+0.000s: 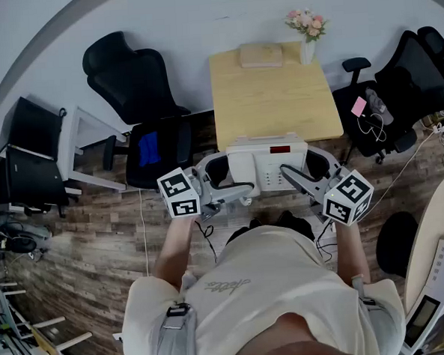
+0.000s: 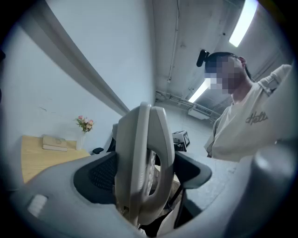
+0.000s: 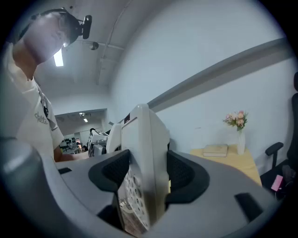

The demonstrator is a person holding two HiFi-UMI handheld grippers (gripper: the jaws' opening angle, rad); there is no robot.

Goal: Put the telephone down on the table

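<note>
A white telephone (image 1: 268, 163) with a small red display hangs in the air at the near edge of the light wooden table (image 1: 269, 95), held from both sides. My left gripper (image 1: 226, 184) is shut on its left side, where the handset (image 2: 144, 158) stands edge-on between the dark pads (image 2: 100, 176). My right gripper (image 1: 301, 177) is shut on its right side; the keypad face (image 3: 135, 186) shows between its pads (image 3: 184, 174). A thin cord (image 1: 207, 234) dangles below the phone.
A book (image 1: 260, 55) and a vase of flowers (image 1: 308, 33) stand at the table's far edge. Black office chairs flank the table at left (image 1: 138, 95) and right (image 1: 418, 78). A white stand (image 1: 85, 144) is further left. Wooden floor lies below.
</note>
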